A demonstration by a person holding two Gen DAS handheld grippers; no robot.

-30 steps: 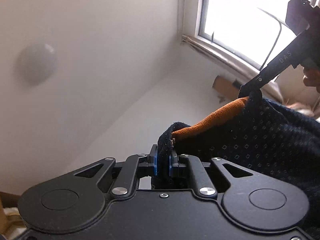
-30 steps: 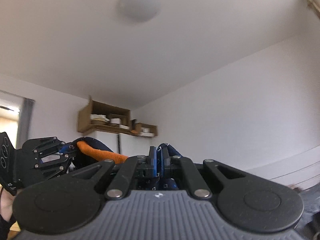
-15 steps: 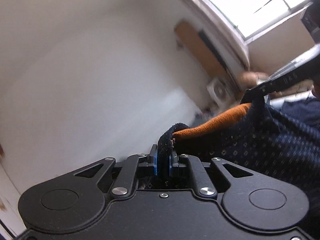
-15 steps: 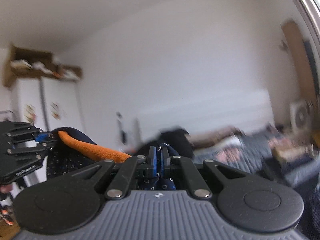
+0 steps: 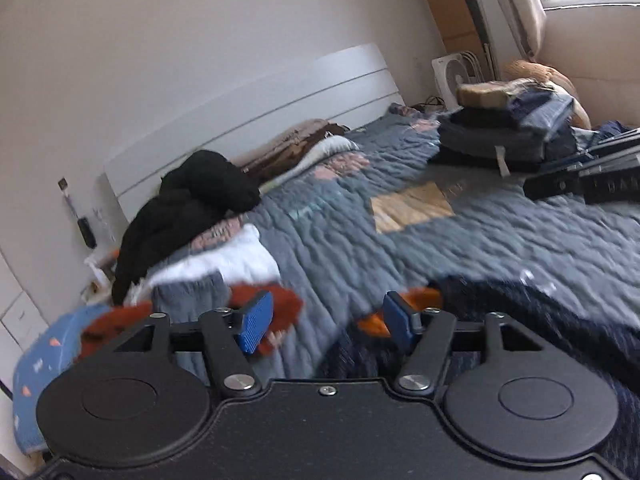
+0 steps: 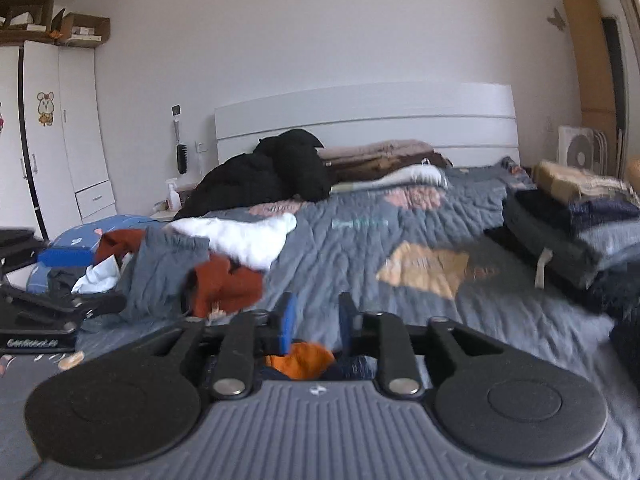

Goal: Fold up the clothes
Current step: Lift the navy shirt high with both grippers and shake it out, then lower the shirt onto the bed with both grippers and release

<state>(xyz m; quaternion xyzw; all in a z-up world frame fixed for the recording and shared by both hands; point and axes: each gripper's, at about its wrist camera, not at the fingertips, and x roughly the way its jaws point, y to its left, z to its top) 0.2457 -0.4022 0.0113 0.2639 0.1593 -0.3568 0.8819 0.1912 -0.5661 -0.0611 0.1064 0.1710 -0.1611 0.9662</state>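
Left gripper [image 5: 326,322] opening, released, navy garment [image 5: 540,320] beside right pad. Right gripper [image 6: 314,320] opening, garment below, unpinched; bed [image 6: 400,248].

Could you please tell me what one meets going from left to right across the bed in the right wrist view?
Rust-red garment → white garment → yellow quilt patch → stack of folded clothes.

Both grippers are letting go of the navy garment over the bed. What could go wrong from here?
1. The navy garment lies rumpled, its orange lining turned out between the opening left gripper and right gripper; it may settle crooked and spoil the fold.
2. The unfolded pile lies close by on the quilt; clothes could tangle.
3. The right gripper's pads flank the lining and might snag it.
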